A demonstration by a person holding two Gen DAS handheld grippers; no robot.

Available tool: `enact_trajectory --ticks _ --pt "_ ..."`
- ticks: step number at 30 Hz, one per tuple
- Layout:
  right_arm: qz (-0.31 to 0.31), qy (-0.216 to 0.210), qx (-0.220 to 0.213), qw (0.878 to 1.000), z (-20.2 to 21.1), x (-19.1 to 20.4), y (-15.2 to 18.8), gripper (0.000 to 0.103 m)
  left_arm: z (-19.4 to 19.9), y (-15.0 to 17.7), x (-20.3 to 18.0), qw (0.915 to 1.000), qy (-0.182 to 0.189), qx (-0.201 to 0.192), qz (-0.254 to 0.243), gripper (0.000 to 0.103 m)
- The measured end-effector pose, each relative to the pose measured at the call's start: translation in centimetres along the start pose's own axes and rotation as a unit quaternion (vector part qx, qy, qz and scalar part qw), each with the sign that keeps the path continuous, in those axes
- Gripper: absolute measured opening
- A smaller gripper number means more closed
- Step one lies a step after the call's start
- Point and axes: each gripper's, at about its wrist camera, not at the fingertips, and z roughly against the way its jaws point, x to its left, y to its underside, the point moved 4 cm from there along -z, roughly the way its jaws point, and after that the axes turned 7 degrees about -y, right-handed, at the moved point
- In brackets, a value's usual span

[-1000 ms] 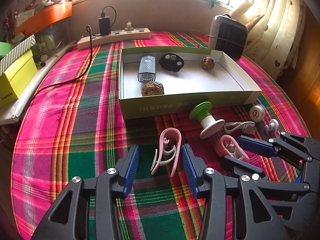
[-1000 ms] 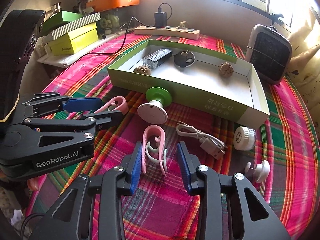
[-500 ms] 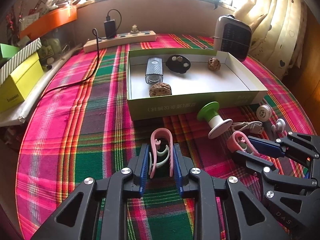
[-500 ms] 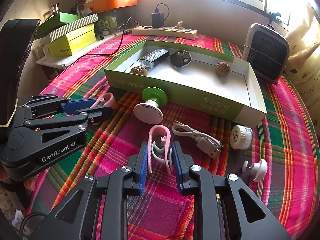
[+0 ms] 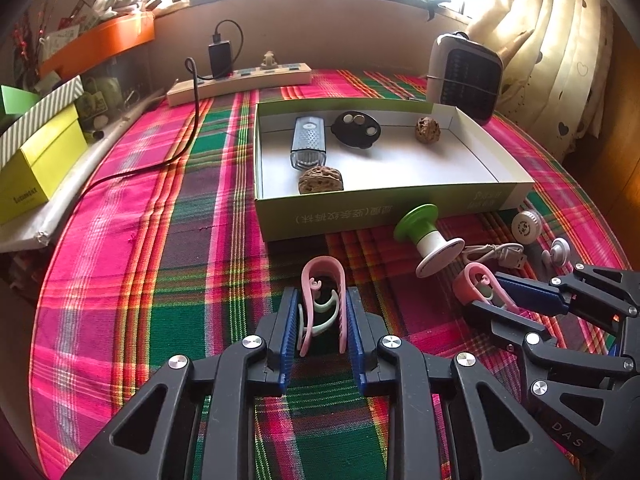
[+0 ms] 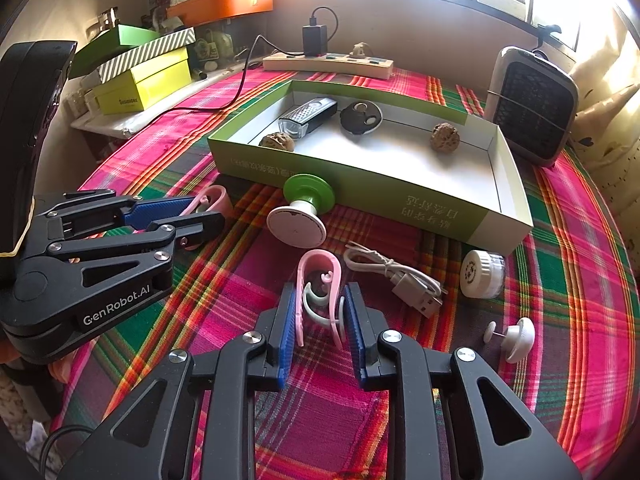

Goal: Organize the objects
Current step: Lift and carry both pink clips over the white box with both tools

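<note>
- while each claw pinches a springy clip low on the plaid-clothed worktop [image 5: 120,240], the main risk is a clip squirting out: the left claw [image 5: 322,322] has its blue pads pressed on the two legs of a pink u-shaped plastic clip with a pale green inner hook [image 5: 322,300], and the hold sits near the open ends, so extra squeeze may bend the legs inward and pop it forward.
- the right claw [image 6: 320,316] is clamped the same way on a second pink u-shaped clip with a white inner hook [image 6: 320,280]; its curved top sticks out past the pads, so a tilt on lifting may twist it loose.
- the two claws sit close side by side; lifting both together may knock one against the other.
- the open green-and-white cardboard box [image 6: 360,188], the likely goal, lies just beyond, and already holds a silver bike light [image 6: 308,114], a black oval disc [image 6: 360,118] and two brown walnuts [image 6: 444,136].
- a green-and-white spool [image 6: 304,208] leans at the box's near wall, right in the right claw's path; a low carry may bump it and send it rolling.
- a white usb cable [image 6: 392,272] lies just beside the right clip and may snag on a sideways move.
- a clip dropped from high may bounce out of the shallow box.
</note>
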Motion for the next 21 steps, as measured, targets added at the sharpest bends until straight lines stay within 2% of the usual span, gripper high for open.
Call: enact_trajectory --ticks 18,21 --pt "-0.001 -0.001 0.000 1.000 -0.04 -0.06 -0.01 0.024 0.18 0.12 -0.07 1.0000 0.000 0.000 -0.005 0.021" --pt "-0.005 -0.004 -0.001 1.000 -0.01 -0.12 -0.06 0.024 0.30 0.16 -0.27 1.0000 0.008 0.000 -0.002 0.021"
